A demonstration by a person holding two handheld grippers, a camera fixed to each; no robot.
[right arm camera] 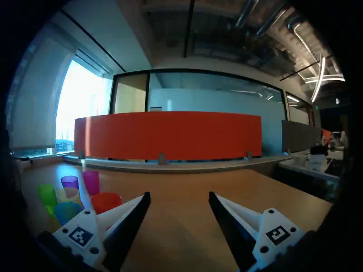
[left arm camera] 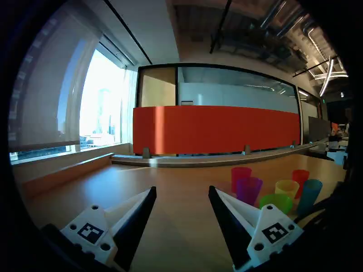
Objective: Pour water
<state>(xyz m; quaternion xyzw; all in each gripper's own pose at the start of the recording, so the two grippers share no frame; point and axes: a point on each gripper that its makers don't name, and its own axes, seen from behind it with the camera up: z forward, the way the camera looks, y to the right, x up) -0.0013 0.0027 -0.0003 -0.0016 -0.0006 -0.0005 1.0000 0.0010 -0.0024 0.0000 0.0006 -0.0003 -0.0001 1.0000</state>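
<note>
Several coloured plastic cups stand in a cluster on the wooden table (left arm camera: 181,217). In the left gripper view a purple cup (left arm camera: 248,189), pink cup (left arm camera: 240,176), green cup (left arm camera: 277,202), yellow cup (left arm camera: 286,187), red cup (left arm camera: 300,177) and blue cup (left arm camera: 310,195) sit to the right of my left gripper (left arm camera: 181,195), which is open and holds nothing. In the right gripper view the same cluster lies to the left: orange-red cup (right arm camera: 105,201), blue cup (right arm camera: 68,212), green cup (right arm camera: 47,195), purple cup (right arm camera: 70,182), pink cup (right arm camera: 91,181). My right gripper (right arm camera: 179,199) is open and holds nothing.
An orange partition (left arm camera: 218,129) on a low grey ledge runs along the table's far edge. A bright window (left arm camera: 102,109) lies to the left. Another desk with objects (right arm camera: 313,161) stands at the right. Bare tabletop lies ahead of both grippers.
</note>
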